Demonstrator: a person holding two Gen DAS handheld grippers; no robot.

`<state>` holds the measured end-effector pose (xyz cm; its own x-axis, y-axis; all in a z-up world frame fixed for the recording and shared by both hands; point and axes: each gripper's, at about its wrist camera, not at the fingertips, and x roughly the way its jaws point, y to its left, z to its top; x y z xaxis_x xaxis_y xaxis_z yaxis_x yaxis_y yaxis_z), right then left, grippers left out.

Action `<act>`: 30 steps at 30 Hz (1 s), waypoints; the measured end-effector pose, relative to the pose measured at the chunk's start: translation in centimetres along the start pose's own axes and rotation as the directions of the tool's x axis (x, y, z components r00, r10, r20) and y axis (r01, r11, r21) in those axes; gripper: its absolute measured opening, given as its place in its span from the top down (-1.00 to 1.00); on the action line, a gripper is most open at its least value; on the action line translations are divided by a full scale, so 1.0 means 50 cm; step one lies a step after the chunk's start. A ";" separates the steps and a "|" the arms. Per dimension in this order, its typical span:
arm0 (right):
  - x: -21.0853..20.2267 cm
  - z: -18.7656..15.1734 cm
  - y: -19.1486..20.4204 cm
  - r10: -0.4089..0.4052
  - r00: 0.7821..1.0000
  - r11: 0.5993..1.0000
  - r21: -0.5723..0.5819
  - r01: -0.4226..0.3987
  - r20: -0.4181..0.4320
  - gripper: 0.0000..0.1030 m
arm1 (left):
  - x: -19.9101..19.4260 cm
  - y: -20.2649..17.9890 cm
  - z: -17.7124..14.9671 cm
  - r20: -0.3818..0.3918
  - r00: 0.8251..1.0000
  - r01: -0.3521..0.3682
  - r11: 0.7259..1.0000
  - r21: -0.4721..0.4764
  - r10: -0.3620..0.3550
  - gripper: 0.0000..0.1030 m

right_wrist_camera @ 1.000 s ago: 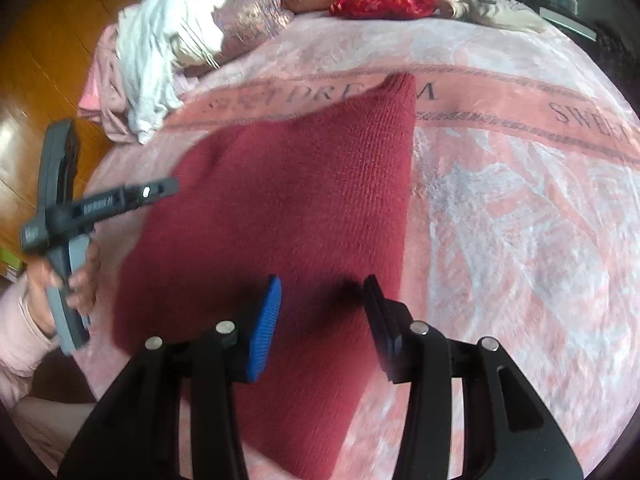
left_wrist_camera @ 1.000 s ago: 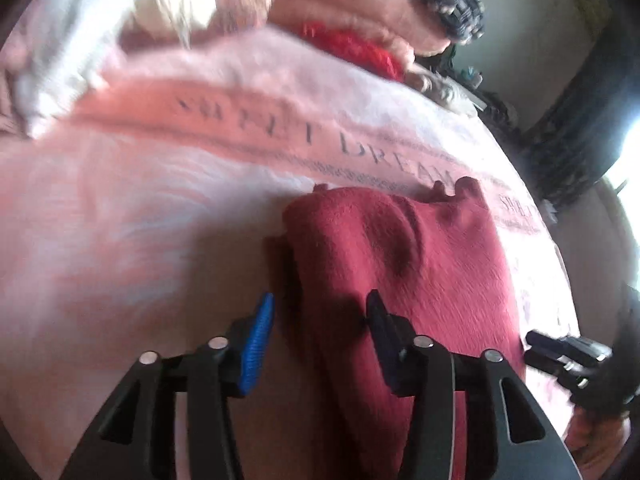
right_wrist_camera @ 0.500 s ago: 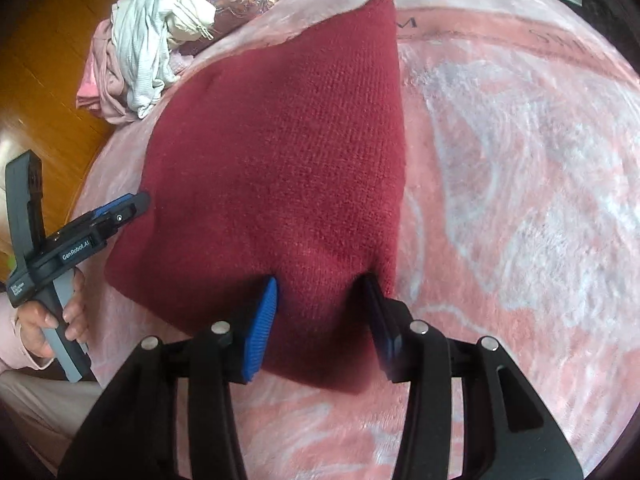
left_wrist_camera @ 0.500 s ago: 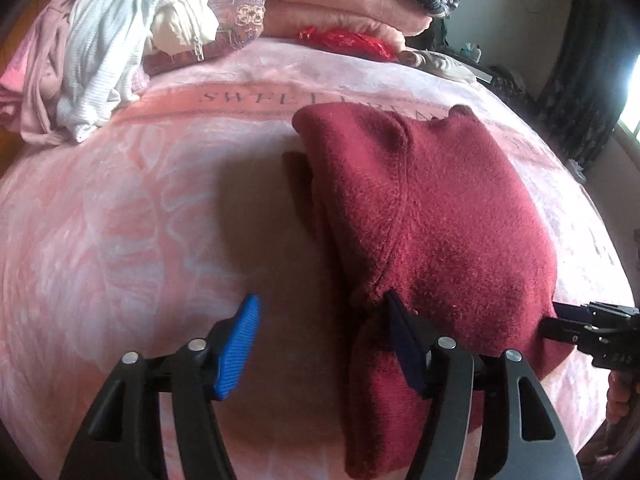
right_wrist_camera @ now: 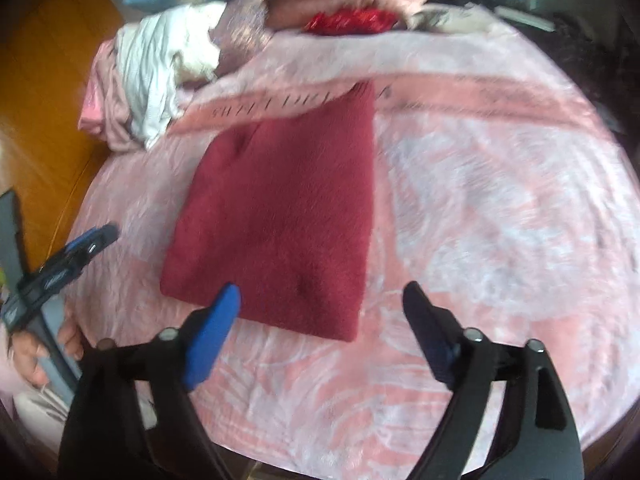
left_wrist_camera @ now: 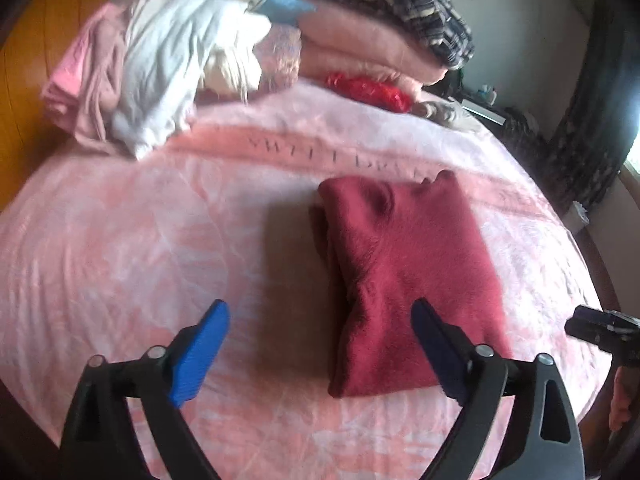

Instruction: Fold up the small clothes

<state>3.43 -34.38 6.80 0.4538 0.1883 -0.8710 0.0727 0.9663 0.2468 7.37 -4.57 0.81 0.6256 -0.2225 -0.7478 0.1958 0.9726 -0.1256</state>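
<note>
Dark red fuzzy knit garment (left_wrist_camera: 404,276) lies folded on the pink printed blanket (left_wrist_camera: 140,240), ahead of both tongs. I hold the left gripper (left_wrist_camera: 320,344) and right gripper (right_wrist_camera: 320,320) released, gripping nothing. Fold appears complete; next I select another piece from the rumpled clothes pile (left_wrist_camera: 160,80) beyond.

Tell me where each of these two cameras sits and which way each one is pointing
Left wrist: on the left gripper, looking along its open jaws over the pink blanket; the red sweater lies right of centre, the right gripper at the right edge.
Right wrist: on the right gripper, jaws open, facing the sweater; the left gripper and hand show left.
Shared: sweater, blanket, clothes pile.
</note>
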 end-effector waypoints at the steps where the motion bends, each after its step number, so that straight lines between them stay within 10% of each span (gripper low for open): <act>1: -0.014 -0.002 0.001 -0.002 1.000 1.000 0.016 0.002 0.001 -0.69 | -0.018 -0.005 -0.002 0.010 1.000 -0.007 1.000 0.005 0.006 -0.86; 17: -0.124 -0.100 0.060 -0.145 0.985 0.986 -0.063 0.152 0.098 -0.78 | -0.144 -0.011 -0.064 0.046 0.993 -0.109 0.992 0.058 0.107 -0.91; 30: -0.097 -0.174 0.100 -0.125 0.990 0.992 -0.022 0.126 0.068 -0.79 | -0.172 -0.030 -0.133 -0.001 0.999 -0.052 0.996 0.068 0.052 -0.91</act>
<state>-6.13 -28.95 8.54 0.5003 0.0542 -0.8641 0.1096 0.9860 0.1253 -3.30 -3.68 3.09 0.6338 -0.1713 -0.7543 0.2138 0.9760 -0.0420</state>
